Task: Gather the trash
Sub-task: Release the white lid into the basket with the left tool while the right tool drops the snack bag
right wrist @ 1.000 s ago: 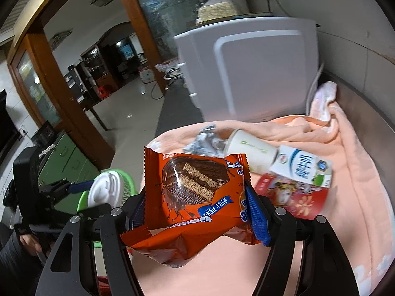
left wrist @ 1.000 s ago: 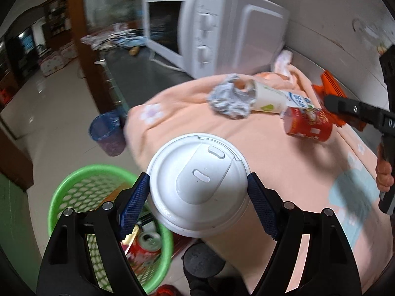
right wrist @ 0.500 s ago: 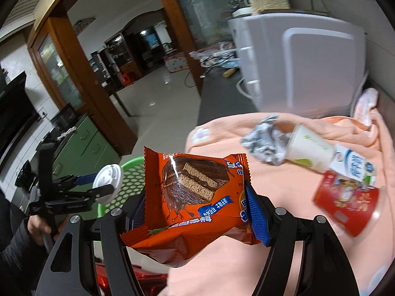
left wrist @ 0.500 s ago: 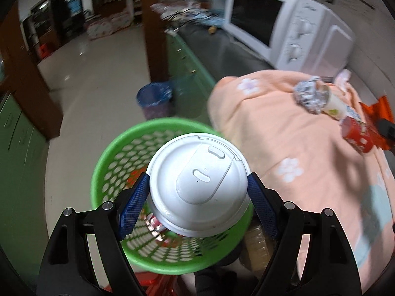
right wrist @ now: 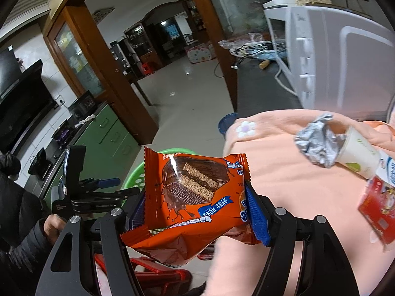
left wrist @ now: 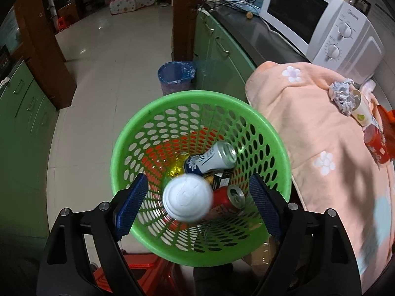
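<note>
Left tool (left wrist: 196,206), jaws just opened, drops the white lidded cup (left wrist: 187,201) into the green perforated plastic basket (left wrist: 158,113); right tool (right wrist: 197,212), gripping the orange snack wrapper (right wrist: 195,192), should release centred above that basket.

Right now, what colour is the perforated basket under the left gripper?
Bright green basket, with red showing through its holes; the left wrist view shows it best.

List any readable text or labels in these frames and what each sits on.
Nothing reads cleanly.
Microwave: small brand mark above the dials, too small.
Orange snack wrapper: upside-down blue and white print, illegible.
Milk carton: blue characters, blurred.
Blue-white can, red can: print unreadable.
</note>
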